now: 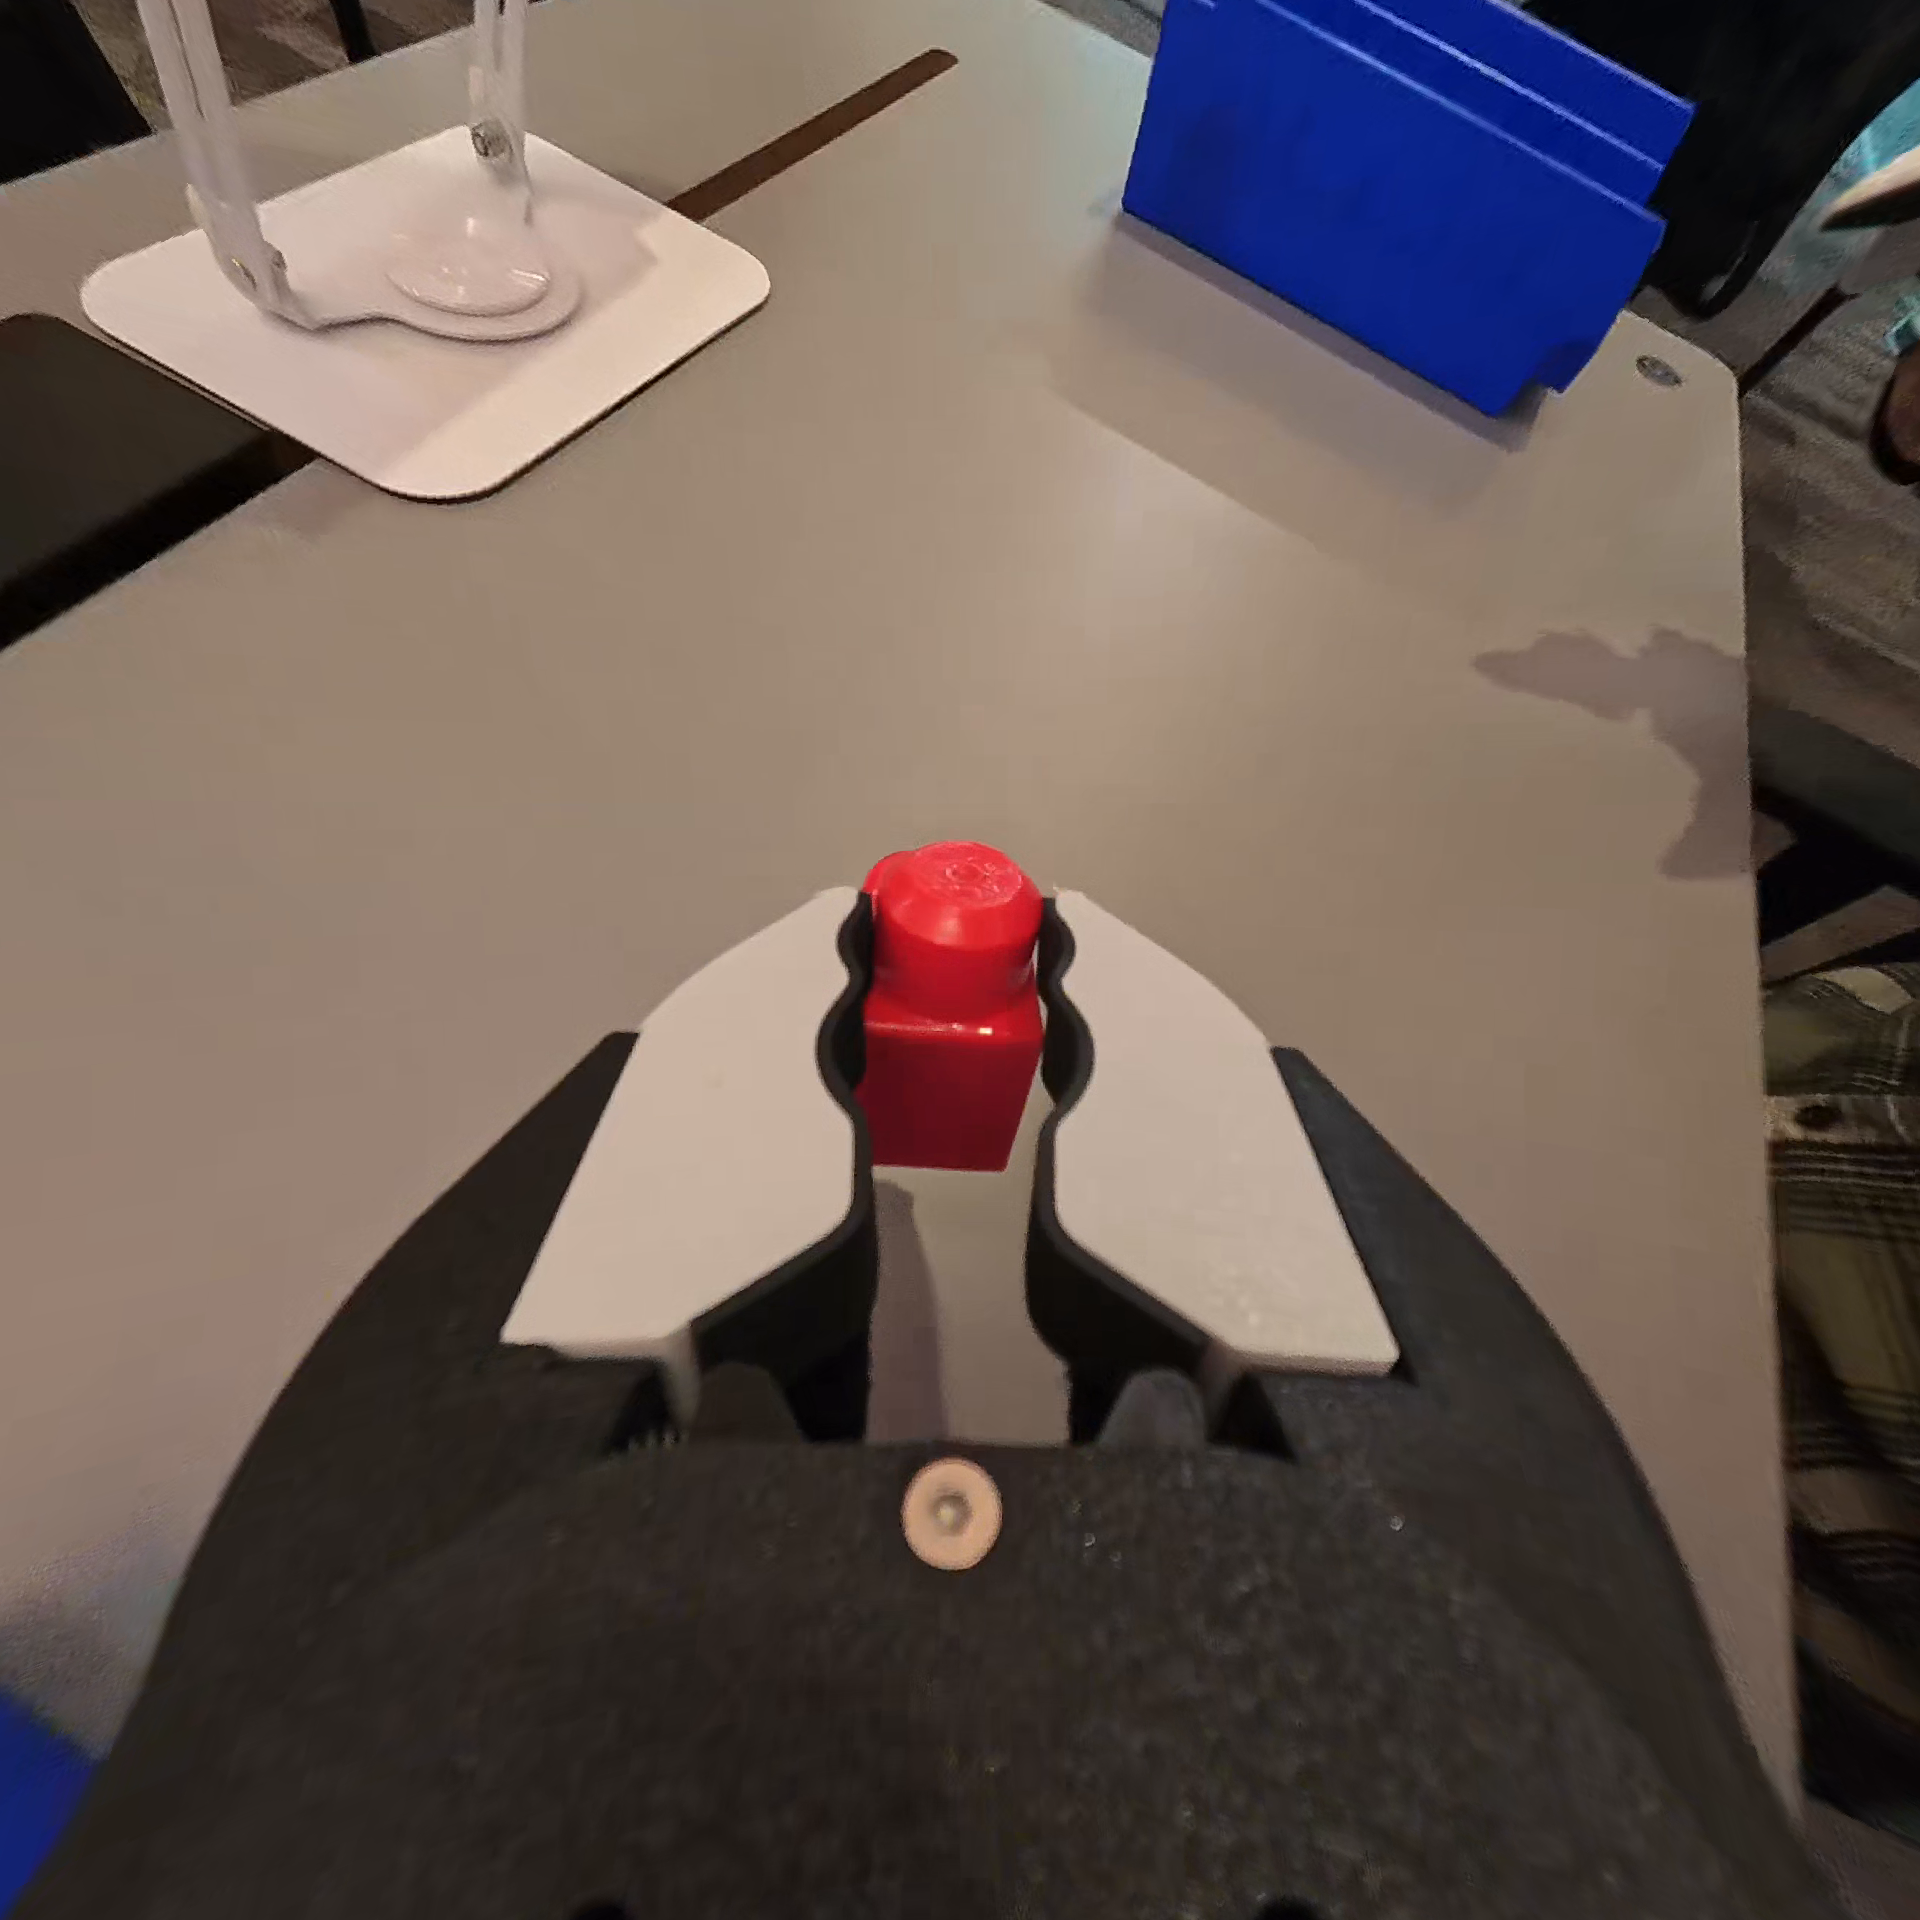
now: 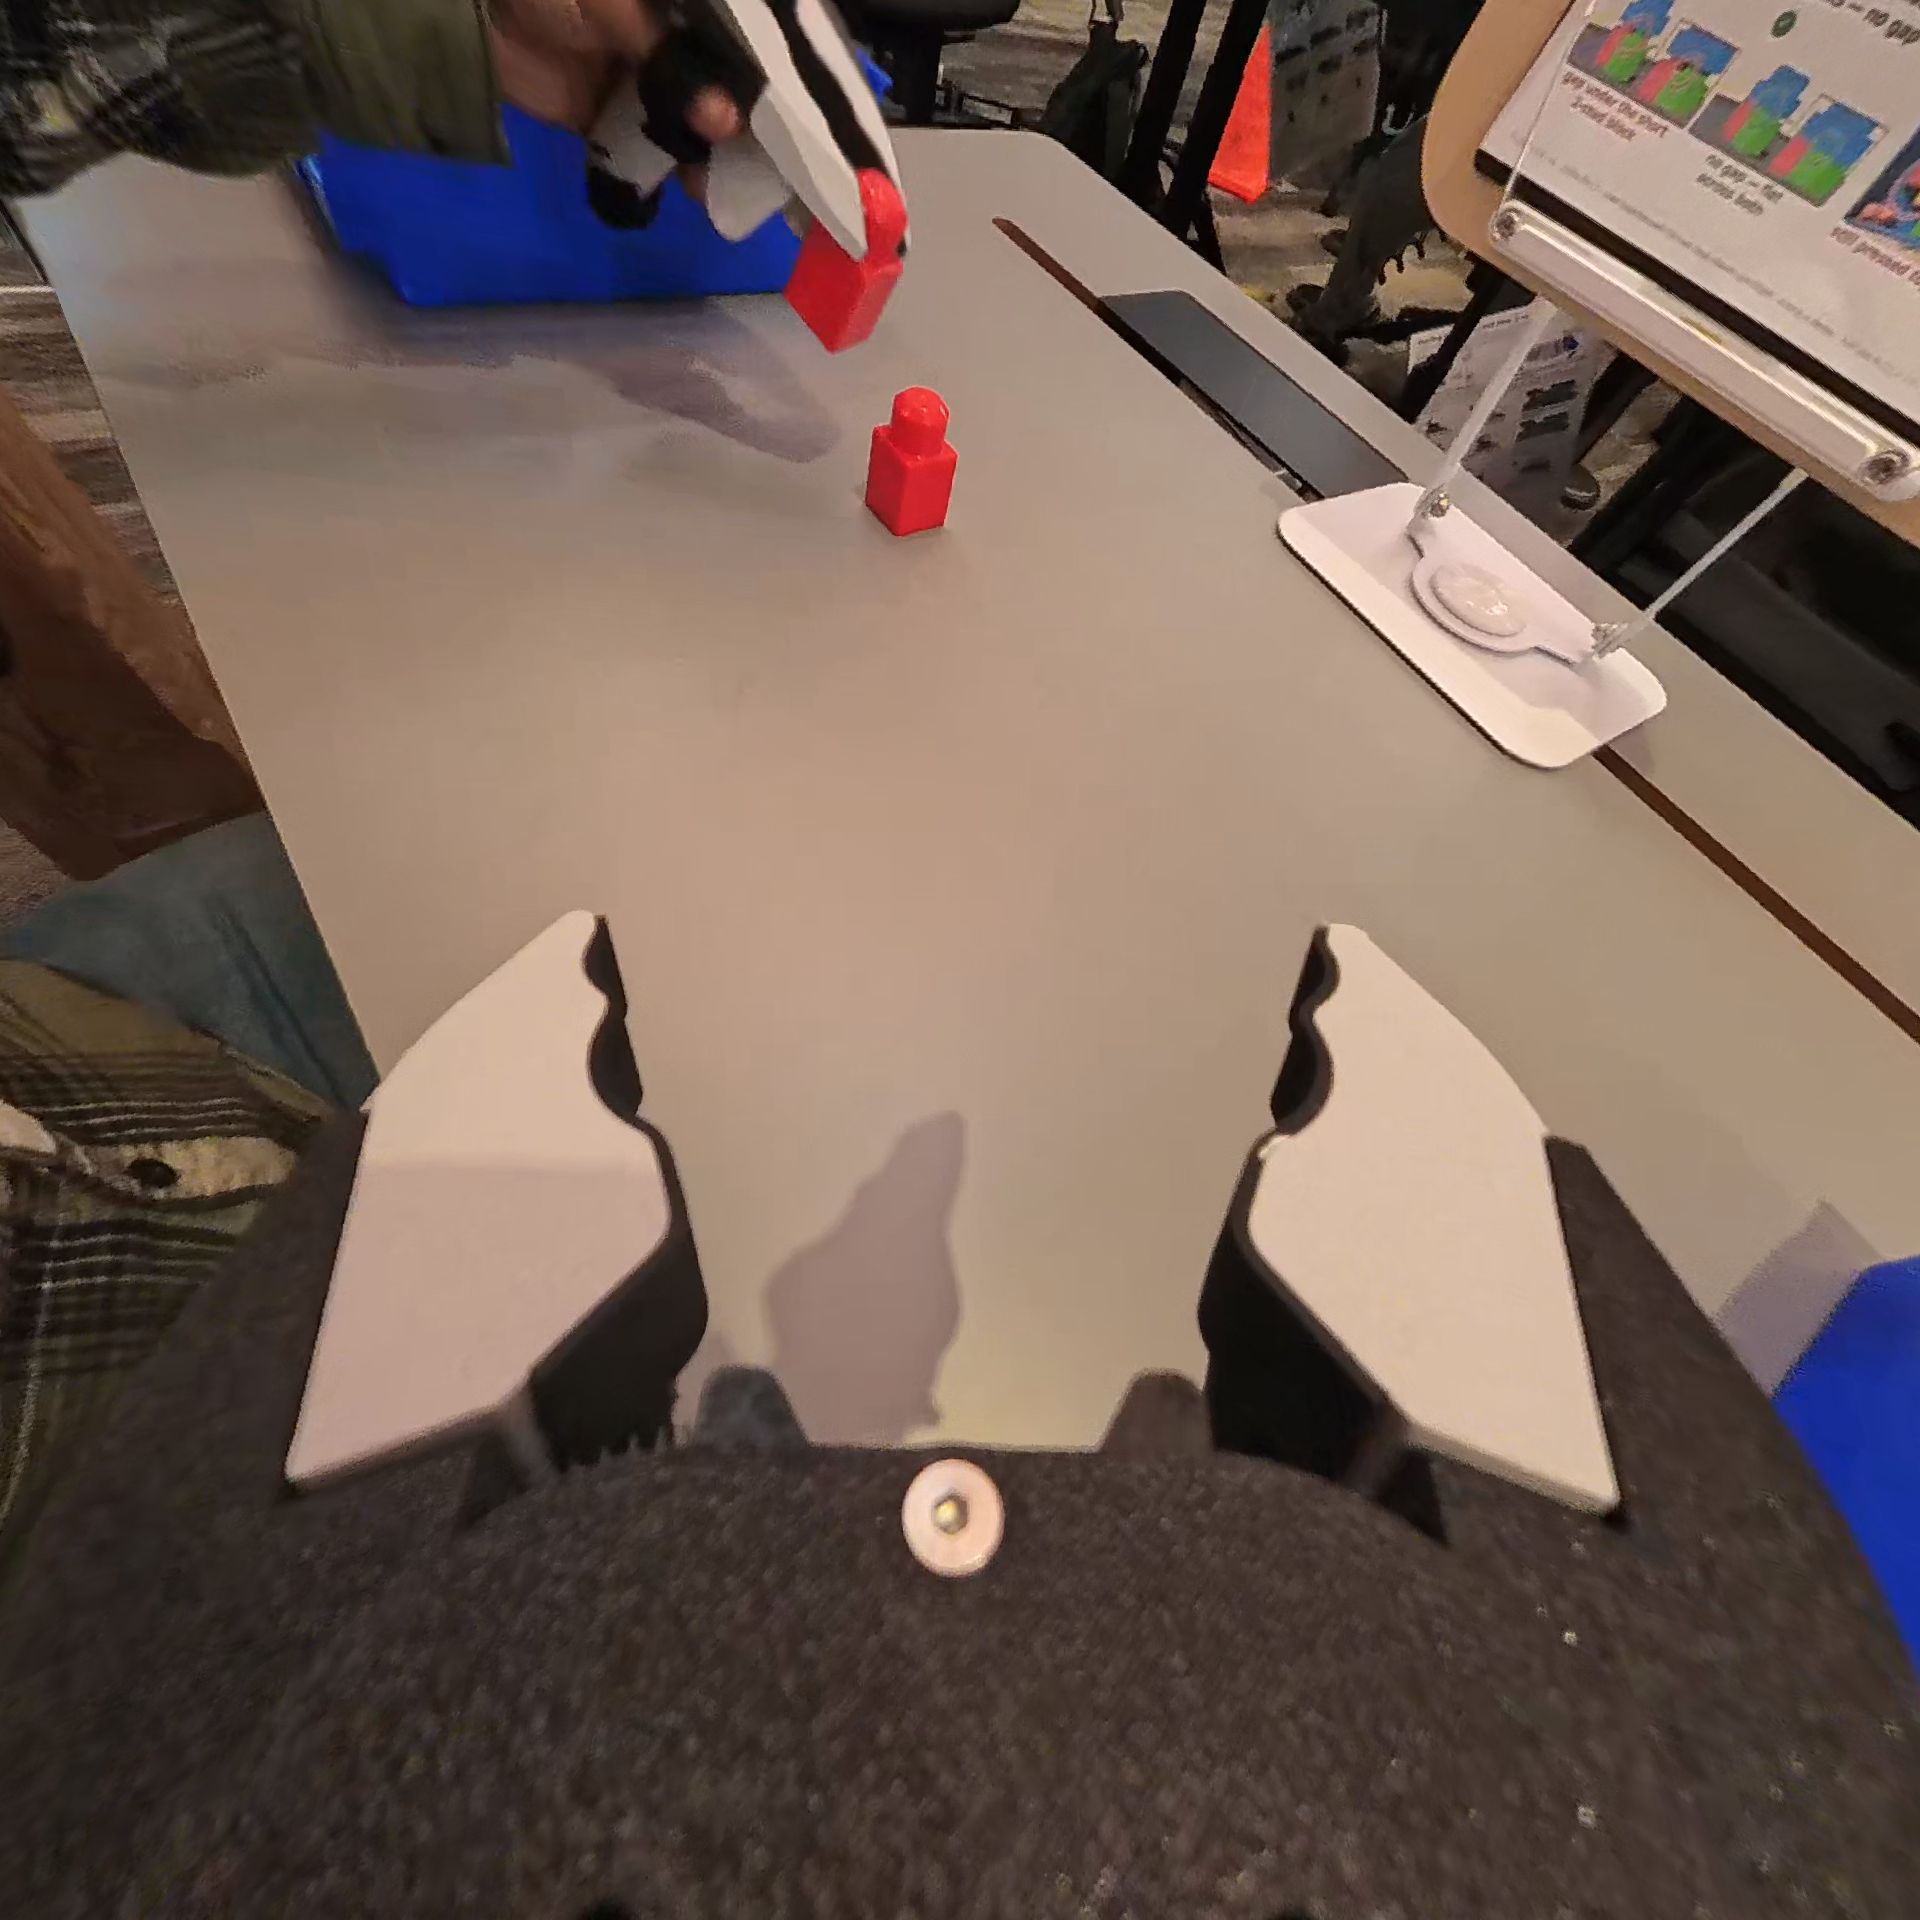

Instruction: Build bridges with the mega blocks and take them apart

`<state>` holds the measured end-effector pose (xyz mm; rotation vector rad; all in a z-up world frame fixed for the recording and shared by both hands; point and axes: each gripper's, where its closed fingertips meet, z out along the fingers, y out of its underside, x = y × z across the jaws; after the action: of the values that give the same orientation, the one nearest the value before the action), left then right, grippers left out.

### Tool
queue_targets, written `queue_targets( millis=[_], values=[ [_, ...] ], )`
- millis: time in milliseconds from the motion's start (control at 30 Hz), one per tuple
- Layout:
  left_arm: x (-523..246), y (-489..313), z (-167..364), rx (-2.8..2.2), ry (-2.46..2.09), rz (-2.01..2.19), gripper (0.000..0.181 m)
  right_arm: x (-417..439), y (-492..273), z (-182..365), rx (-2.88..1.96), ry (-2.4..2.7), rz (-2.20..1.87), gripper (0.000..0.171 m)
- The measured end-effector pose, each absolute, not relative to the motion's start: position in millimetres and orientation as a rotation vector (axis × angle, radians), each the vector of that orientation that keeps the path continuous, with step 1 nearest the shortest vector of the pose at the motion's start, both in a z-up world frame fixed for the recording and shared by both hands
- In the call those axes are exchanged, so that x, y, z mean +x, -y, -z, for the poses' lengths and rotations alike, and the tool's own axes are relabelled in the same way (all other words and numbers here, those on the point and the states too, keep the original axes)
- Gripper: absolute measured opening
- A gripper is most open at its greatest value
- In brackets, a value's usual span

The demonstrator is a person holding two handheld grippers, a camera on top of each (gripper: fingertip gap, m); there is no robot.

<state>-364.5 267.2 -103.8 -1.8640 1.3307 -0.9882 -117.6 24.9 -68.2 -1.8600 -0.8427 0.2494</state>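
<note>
Left hand-held gripper clamps a red block between its fingertips.

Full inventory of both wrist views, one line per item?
Red blocks: 2, red; held block in the left gripper, above the table; standing block upright mid-table.
Bin: 1, blue, far table edge.
Stand: 1, white base, holds an instruction board, table's side.
Dark panel: 1, black, set in the table beside the stand.
Table: 1, grey.
Left gripper: shut on held block.
Right gripper: open, empty.
Sleeve: plaid, behind left gripper.
</note>
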Motion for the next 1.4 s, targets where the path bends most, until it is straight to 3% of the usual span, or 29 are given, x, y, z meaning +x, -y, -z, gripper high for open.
queue_targets(
  millis=[533, 1100, 1233, 1400],
  values=[
    [-347, -271, 163, -1.893, -1.476, 1.186, 0.03, -102, -17, 68, -1.868, 0.817, -0.238, 0.119],
    [-350, -277, 167, -1.793, -1.529, 1.164, 0.03, -104, -20, 63, -1.872, 0.844, -0.215, 0.119],
    [-352, -276, 164, -1.764, -1.541, 1.122, 0.03, -107, -19, 63, -1.869, 0.853, -0.215, 0.119],
    [-331, -270, 109, -1.531, -1.391, 1.234, 0.029, -110, -20, 64, -1.868, 0.86, -0.219, 0.119]
  ],
)
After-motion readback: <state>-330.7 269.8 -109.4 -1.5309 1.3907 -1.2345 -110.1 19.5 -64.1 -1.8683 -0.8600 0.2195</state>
